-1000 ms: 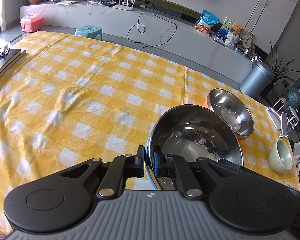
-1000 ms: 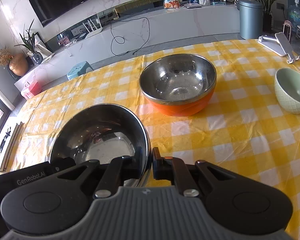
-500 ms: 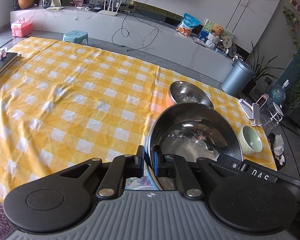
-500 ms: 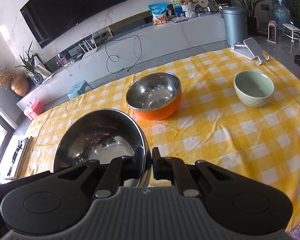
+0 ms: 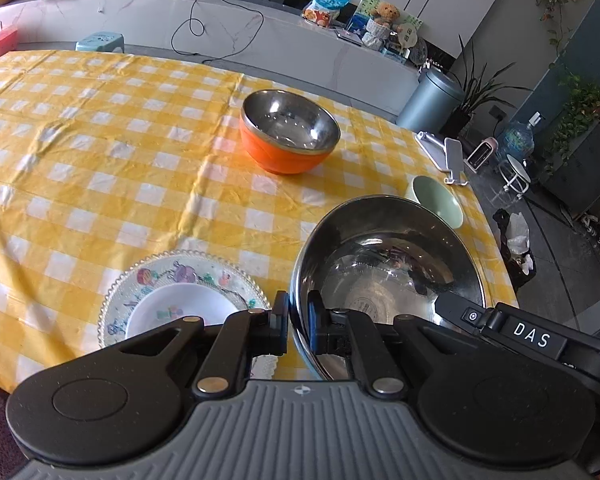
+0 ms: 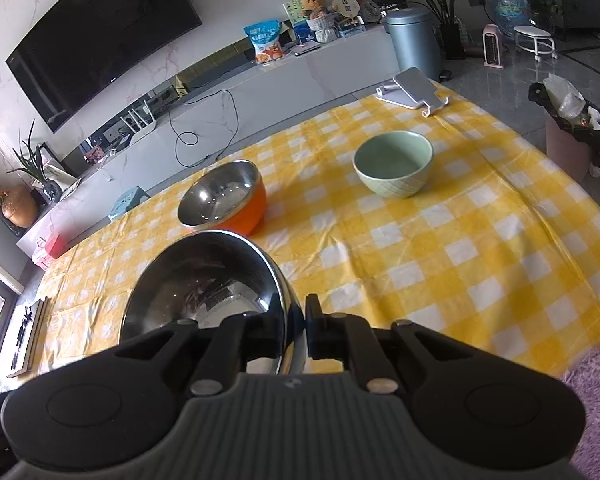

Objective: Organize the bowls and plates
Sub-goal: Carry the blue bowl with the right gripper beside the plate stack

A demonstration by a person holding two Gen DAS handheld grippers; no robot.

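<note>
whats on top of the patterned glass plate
A small white plate lies on the patterned glass plate, toward its near side. The left gripper, shut on the big steel bowl, covers both plates' near edges.

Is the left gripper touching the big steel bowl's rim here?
Touching. In the left wrist view the left gripper has one finger outside and one inside the large steel bowl, pinching its rim with no gap visible.

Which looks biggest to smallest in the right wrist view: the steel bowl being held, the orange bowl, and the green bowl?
1. Steel bowl, though it is nearest the camera, so partly exaggerated.
2. Orange bowl and green bowl look about alike; I would not rank them.
</note>
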